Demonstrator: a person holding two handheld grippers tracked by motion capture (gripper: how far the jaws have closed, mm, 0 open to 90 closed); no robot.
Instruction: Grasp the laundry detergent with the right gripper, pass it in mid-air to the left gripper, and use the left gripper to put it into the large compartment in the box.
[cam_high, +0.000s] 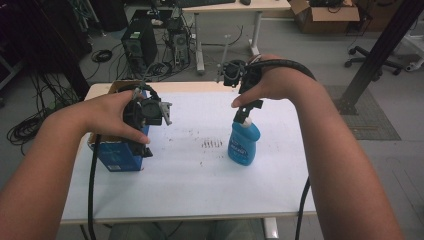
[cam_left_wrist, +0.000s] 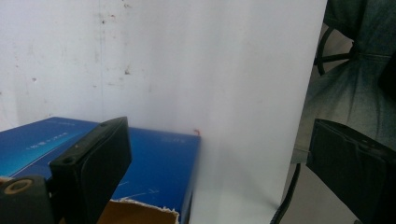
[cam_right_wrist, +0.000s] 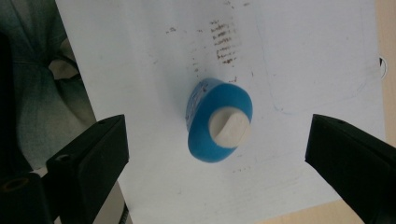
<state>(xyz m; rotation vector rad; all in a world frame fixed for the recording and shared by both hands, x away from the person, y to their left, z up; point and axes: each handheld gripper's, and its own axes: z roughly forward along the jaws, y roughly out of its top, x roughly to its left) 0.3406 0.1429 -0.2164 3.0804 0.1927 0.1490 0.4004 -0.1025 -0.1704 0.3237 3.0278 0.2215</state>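
Forearms: both come in from the bottom of the high view, nearest the camera, each hand carrying a gripper over the white table (cam_high: 190, 185).
Right gripper (cam_right_wrist: 217, 154): jaws wide apart and holding nothing, pointed straight down from above.
Blue bottle (cam_right_wrist: 219, 122): stands upright on the table right of centre, its white cap (cam_right_wrist: 229, 127) facing up at the gripper; in the high view the bottle (cam_high: 243, 142) sits directly under the right gripper (cam_high: 243, 111).
Key relation: the bottle's long axis runs vertical, in line with the right gripper's approach, and the cap lies between the two jaws with free space on either side; a straight descent should bring the jaws around the neck.
Left gripper (cam_left_wrist: 219, 172): jaws wide apart, nothing between them, hovering over the near edge of the blue box (cam_left_wrist: 154, 163).
Blue box: an open carton at the table's left side (cam_high: 120, 157), well apart from the bottle.
Nearer hand: the right one, by far; the left is off at the box.
Risk: judged slight, but the bottle could tip if one jaw touches first.
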